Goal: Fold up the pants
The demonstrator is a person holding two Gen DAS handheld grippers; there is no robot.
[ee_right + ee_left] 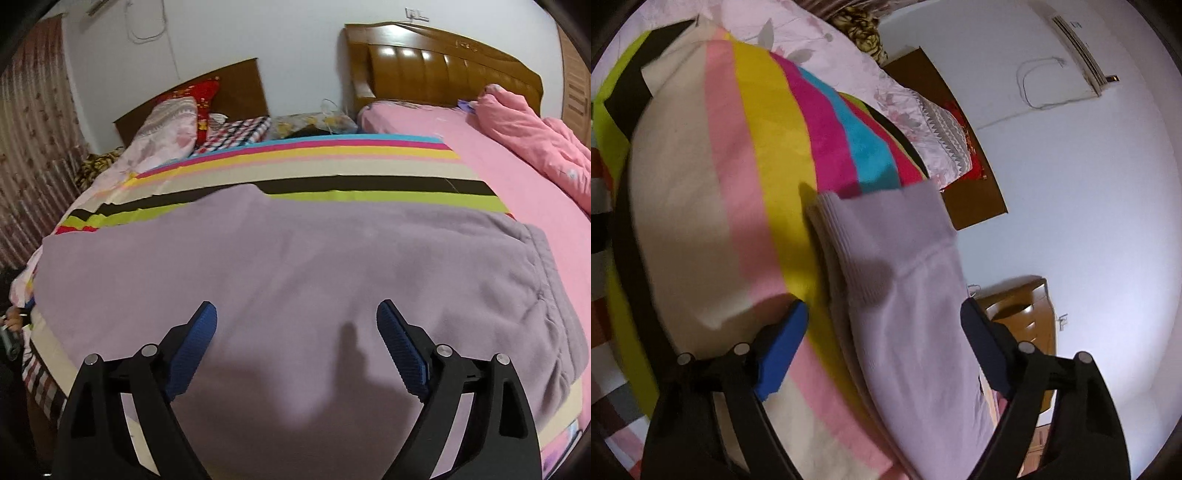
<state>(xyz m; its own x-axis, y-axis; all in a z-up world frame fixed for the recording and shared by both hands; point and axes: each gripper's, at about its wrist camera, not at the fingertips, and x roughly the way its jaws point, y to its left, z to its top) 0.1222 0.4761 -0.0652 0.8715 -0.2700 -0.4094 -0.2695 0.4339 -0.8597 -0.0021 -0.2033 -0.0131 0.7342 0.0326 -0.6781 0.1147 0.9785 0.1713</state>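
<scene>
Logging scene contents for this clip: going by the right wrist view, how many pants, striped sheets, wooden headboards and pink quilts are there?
Lilac pants: 1
Striped sheet: 1
Wooden headboards: 2, dark and lighter
Pink quilt: 1
Total: 5
</scene>
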